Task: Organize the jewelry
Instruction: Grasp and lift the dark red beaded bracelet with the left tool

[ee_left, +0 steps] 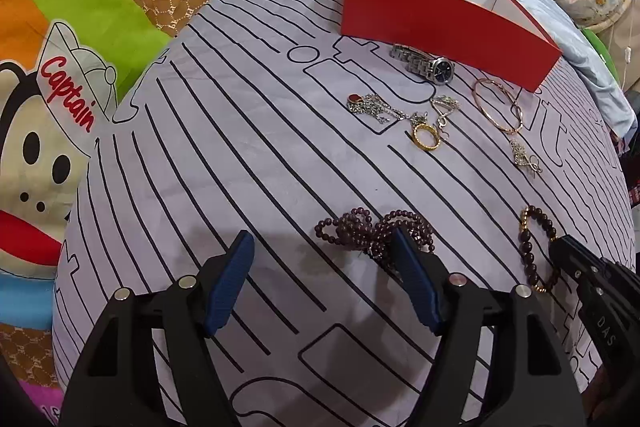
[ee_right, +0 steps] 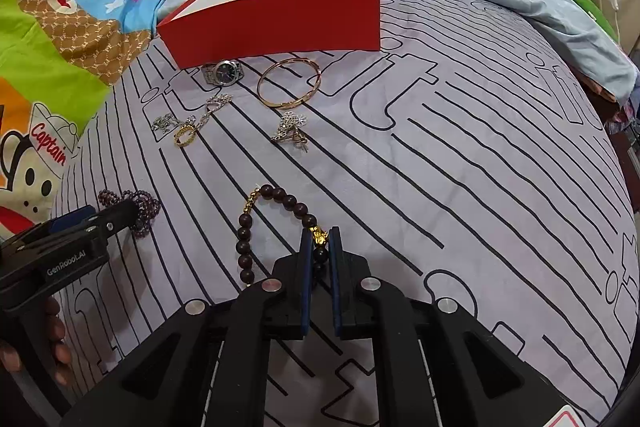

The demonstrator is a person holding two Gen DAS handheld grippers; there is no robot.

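Right tongs [ee_right: 320, 239] pinch the dark bead bracelet [ee_right: 256, 223], left tongs [ee_left: 324, 247] gape empty over the striped bedsheet [ee_right: 480, 167].

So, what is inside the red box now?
In the red box only white inner walls and one divider show. The front wall hides its floor in both views, so whether any jewelry lies inside cannot be told.

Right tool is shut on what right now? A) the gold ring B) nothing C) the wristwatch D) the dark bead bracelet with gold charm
D: in the right wrist view the right tool has its blue pads closed on the dark bead bracelet at its gold charm, while the wristwatch and gold ring lie untouched near the red box.
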